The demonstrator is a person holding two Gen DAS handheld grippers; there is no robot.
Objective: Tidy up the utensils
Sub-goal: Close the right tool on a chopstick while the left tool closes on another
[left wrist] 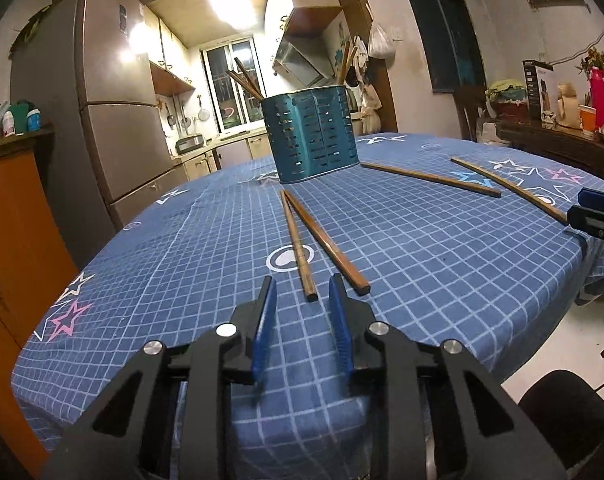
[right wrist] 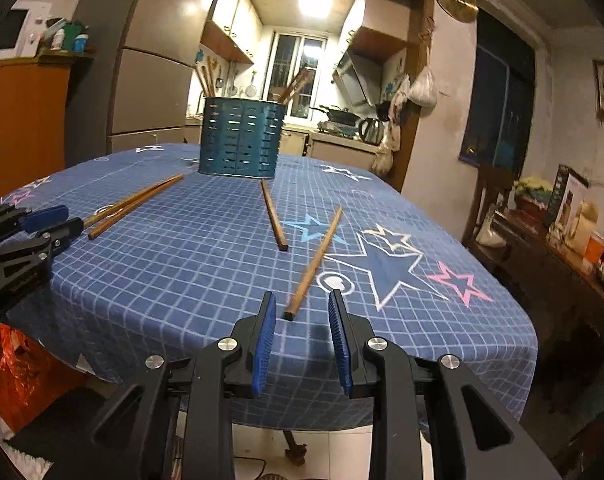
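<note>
Our left claw (left wrist: 302,292) and right claw (right wrist: 301,306) both gape empty at the table's (left wrist: 422,260) near edge, four chopsticks (left wrist: 300,252) lying loose before the holder (left wrist: 310,134). We risk nudging neighbours.

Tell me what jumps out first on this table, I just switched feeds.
The teal slotted holder stands at the far middle of the blue star tablecloth, some chopsticks already upright inside. Four loose chopsticks lie nearer: a pair before the left gripper, one before the right gripper, both jaws open.
</note>
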